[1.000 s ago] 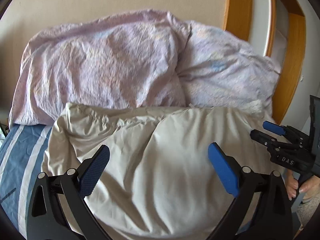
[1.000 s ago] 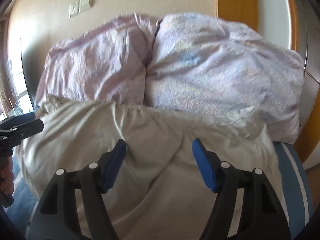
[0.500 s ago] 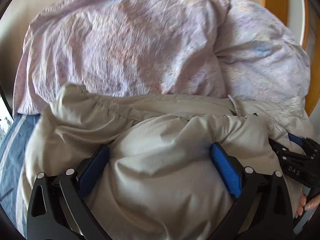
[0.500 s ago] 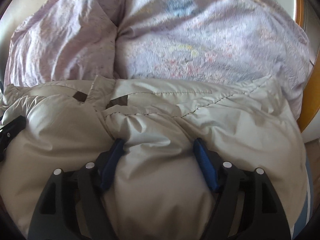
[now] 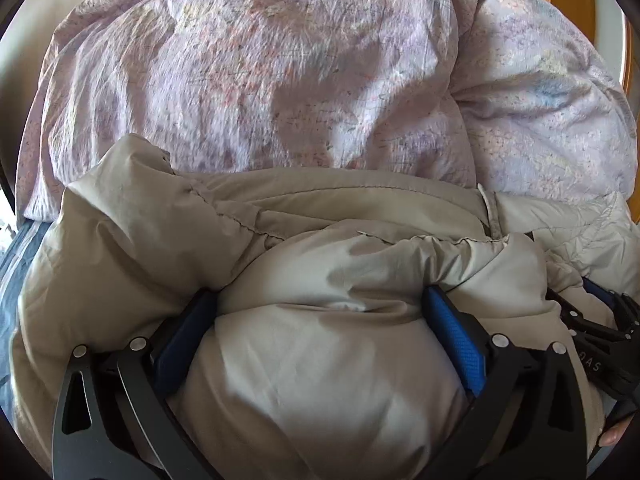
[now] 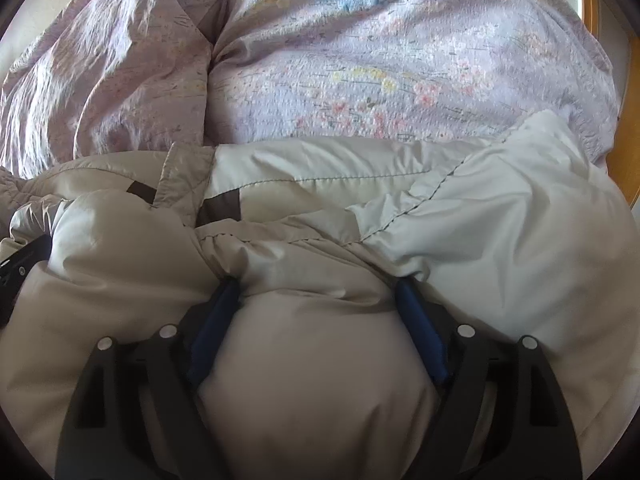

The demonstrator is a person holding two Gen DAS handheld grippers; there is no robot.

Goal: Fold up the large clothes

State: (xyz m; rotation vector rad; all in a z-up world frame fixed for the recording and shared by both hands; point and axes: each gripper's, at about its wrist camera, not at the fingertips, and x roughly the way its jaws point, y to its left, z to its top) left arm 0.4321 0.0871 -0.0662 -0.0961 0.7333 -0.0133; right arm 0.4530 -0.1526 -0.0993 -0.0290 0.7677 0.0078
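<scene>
Puffy beige padded jacket point(image 5: 320, 380) bulges between the blue pads of your left hand-held gripper point(image 5: 320, 320) and your right hand-held gripper point(image 6: 316, 312); the right one's jaws have just been opening, and whether either grips, you cannot tell.

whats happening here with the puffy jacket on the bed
A person is folding a puffy beige down jacket on a bed, with a black two-finger gripper in each hand. A thick fold of the jacket bulges between the blue pads of the left gripper and of the right gripper. The right jaws have just been opening wider around it. The folded jacket lies against crumpled lilac floral bedding, over a blue striped sheet.
</scene>
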